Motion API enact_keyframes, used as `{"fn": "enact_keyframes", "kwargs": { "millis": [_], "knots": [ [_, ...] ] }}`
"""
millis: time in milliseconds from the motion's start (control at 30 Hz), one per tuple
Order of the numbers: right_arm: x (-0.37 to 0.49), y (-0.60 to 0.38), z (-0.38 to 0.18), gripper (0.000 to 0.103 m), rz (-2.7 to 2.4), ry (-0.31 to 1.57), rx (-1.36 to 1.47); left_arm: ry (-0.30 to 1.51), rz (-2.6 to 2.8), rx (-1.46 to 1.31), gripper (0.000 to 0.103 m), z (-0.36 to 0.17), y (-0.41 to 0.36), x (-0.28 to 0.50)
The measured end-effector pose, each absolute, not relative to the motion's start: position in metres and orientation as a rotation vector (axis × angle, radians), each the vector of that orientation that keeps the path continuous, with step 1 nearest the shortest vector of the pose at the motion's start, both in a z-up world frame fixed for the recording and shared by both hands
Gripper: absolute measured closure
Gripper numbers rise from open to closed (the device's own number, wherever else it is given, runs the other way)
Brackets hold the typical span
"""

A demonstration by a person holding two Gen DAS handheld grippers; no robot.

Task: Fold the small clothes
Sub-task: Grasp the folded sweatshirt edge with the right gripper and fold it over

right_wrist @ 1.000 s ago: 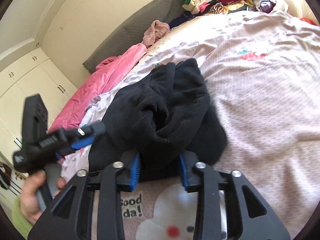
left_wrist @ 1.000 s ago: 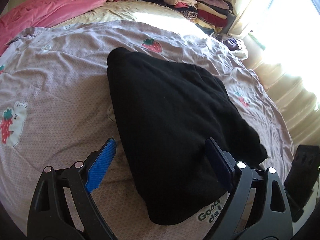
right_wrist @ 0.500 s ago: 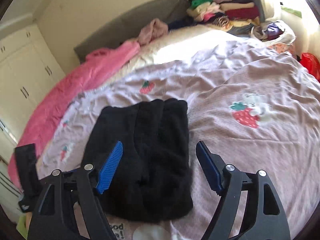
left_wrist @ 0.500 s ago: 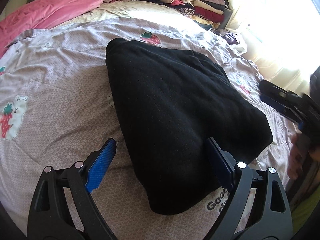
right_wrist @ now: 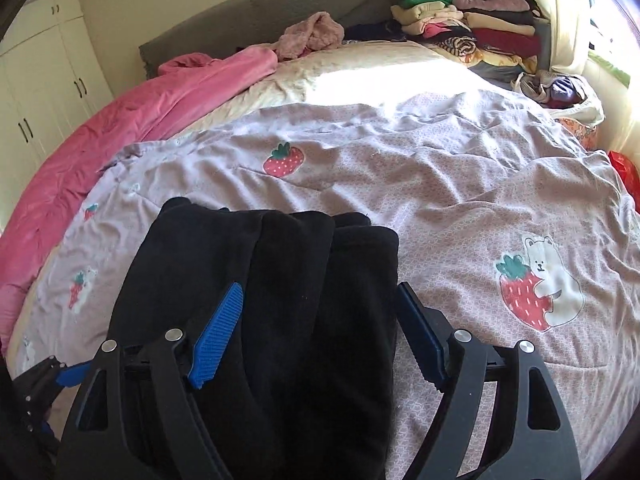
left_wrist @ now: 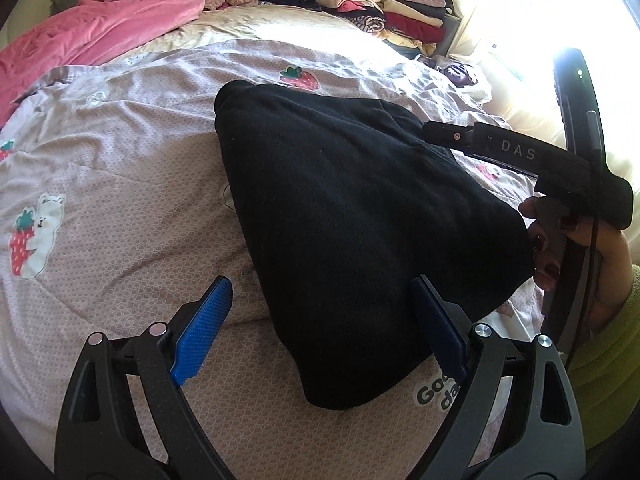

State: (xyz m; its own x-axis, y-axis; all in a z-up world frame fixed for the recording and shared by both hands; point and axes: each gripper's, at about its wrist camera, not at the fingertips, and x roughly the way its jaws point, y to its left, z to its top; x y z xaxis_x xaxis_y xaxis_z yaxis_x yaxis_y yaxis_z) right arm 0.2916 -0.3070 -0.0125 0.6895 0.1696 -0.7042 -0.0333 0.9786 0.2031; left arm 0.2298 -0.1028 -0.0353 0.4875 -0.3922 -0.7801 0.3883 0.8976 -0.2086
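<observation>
A black garment [left_wrist: 360,220] lies folded in a thick bundle on the lilac strawberry-print quilt [left_wrist: 120,184]. My left gripper [left_wrist: 320,296] is open at its near left corner, with the blue left pad [left_wrist: 204,328] over bare quilt and the right pad against the bundle's edge. In the right wrist view the same black garment [right_wrist: 288,300] shows its stacked folds. My right gripper [right_wrist: 320,296] hangs open just above it, its pads clear of the cloth. A hand [left_wrist: 592,264] in a green sleeve holds that gripper at the right of the left wrist view.
A pink blanket [right_wrist: 120,120] runs along the bed's left side. A stack of folded clothes [right_wrist: 472,36] and a fuzzy pink garment [right_wrist: 312,36] sit by the grey headboard [right_wrist: 260,12]. A bag of clothes [right_wrist: 560,92] lies near the curtain. White wardrobes [right_wrist: 48,80] stand at the left.
The right gripper has let go of the black garment, opened wide and drawn back above it. The bunched cloth now lies flat in folds. The left gripper has stayed put.
</observation>
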Motion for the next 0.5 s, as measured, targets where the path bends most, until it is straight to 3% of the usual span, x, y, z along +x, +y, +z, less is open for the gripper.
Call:
{"fn": "enact_keyframes", "kwargs": {
  "millis": [200,233,267,300,433,500],
  "knots": [
    [0.299,-0.313,-0.022,0.026,0.103,0.857,0.213,0.950,-0.476,-0.007,0.020,-0.038,-0.103,0.228],
    [0.300,-0.312,-0.025,0.035,0.111,0.867,0.219,0.951,-0.477,-0.009,0.020,-0.038,-0.103,0.228],
    [0.301,-0.312,-0.026,0.069,0.124,0.868,0.226,0.950,-0.479,-0.009,0.020,-0.038,-0.103,0.227],
    [0.302,-0.310,-0.026,0.081,0.141,0.875,0.226,0.950,-0.479,-0.008,0.020,-0.039,-0.104,0.227],
    [0.304,-0.301,-0.022,0.082,0.143,0.864,0.173,0.950,-0.480,-0.012,0.019,-0.039,-0.103,0.227],
    [0.305,-0.299,-0.022,0.089,0.156,0.856,0.157,0.948,-0.481,-0.017,0.019,-0.040,-0.103,0.227]
  ]
}}
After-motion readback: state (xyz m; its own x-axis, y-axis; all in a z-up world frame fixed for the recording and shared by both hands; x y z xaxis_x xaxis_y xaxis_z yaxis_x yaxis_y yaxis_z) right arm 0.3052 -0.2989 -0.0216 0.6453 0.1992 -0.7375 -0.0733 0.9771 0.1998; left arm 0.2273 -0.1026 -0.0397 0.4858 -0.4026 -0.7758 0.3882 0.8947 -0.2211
